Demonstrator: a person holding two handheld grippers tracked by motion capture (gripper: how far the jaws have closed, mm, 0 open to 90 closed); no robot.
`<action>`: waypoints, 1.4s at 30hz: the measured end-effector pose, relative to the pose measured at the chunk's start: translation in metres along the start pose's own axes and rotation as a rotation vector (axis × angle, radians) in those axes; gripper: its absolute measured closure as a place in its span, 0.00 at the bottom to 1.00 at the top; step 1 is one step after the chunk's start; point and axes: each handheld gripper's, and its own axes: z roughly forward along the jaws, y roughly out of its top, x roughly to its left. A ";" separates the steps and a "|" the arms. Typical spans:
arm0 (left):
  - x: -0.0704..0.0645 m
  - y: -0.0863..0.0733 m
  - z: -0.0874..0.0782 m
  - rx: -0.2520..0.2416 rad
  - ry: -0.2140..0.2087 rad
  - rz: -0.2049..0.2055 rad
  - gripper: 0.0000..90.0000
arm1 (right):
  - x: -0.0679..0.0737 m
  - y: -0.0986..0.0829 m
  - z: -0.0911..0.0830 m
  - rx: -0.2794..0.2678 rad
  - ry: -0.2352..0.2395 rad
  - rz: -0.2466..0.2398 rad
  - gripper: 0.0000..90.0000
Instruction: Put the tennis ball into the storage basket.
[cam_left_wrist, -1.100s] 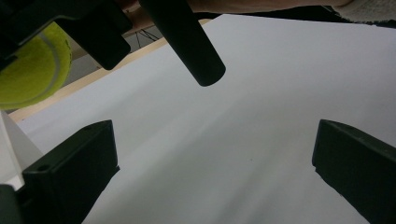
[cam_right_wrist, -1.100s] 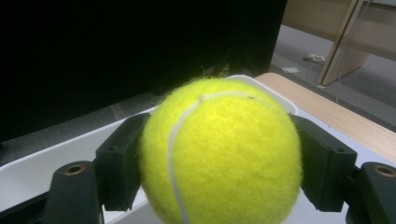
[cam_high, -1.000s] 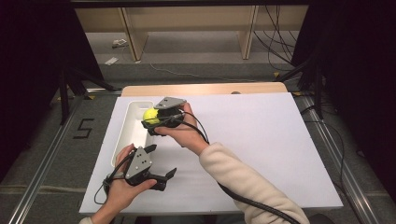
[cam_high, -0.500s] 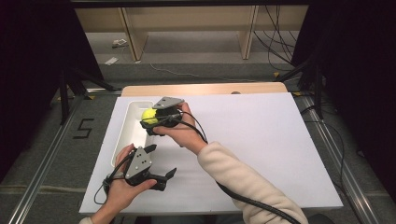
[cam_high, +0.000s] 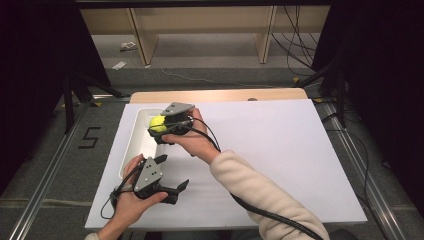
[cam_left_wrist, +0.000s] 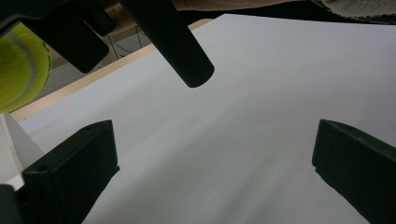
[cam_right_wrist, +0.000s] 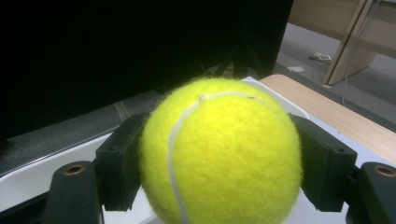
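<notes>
The right gripper (cam_high: 159, 131) pinches a yellow tennis ball (cam_right_wrist: 219, 151) between its jaws, held over the white tray (cam_high: 135, 145). Just beside the tray's near end, the left gripper (cam_high: 172, 180) rests with jaws spread wide.

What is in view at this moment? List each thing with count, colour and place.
Tennis ball: one, yellow-green, clamped in the right claw above the tray.
Tray: one, white, shallow, left part of the table.
Table: one, white top with a wooden far edge.
Floor marking "5": one, black, left of the table.
Wooden frame: one, light wood, beyond the table.
Right claw: one, black, shut on the ball.
Left claw: one, black, open, near table edge.
</notes>
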 end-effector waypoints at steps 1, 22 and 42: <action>0.000 0.000 0.000 0.000 0.001 0.000 0.00 | 0.000 0.000 0.000 -0.001 -0.002 -0.002 0.30; 0.000 0.000 -0.001 -0.002 0.001 -0.005 0.00 | 0.004 0.007 0.007 0.001 0.011 0.008 0.30; 0.000 0.000 0.000 0.001 -0.005 -0.005 0.00 | 0.009 0.014 0.017 0.006 0.029 0.003 0.30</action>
